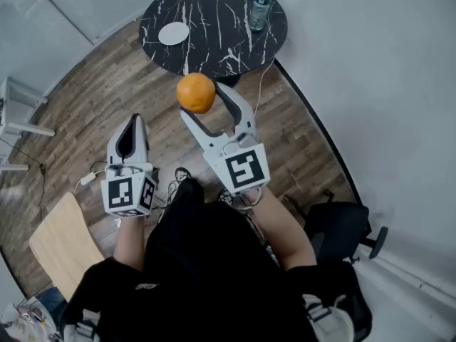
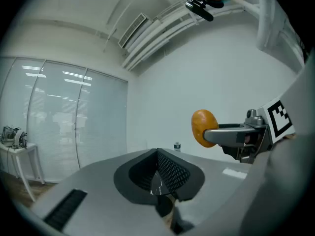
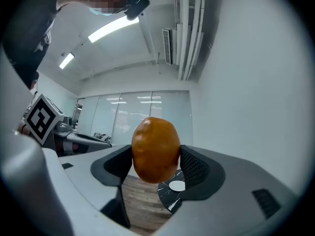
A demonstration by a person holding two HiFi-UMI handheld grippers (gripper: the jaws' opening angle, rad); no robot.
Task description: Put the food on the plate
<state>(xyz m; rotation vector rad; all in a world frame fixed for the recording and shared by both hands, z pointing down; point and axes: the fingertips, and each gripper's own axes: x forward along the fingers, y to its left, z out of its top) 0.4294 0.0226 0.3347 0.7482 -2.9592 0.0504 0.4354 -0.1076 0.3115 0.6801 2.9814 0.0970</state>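
One orange fruit (image 1: 196,92), gripped by the right claw (image 1: 201,100), hung lower right of the table's (image 1: 214,20) white plate (image 1: 174,33).

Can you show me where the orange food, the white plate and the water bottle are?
orange food (image 1: 196,92): head view, middle of its round side.
white plate (image 1: 174,33): head view, bare middle of the plate.
water bottle (image 1: 260,11): head view, on its body below the cap.
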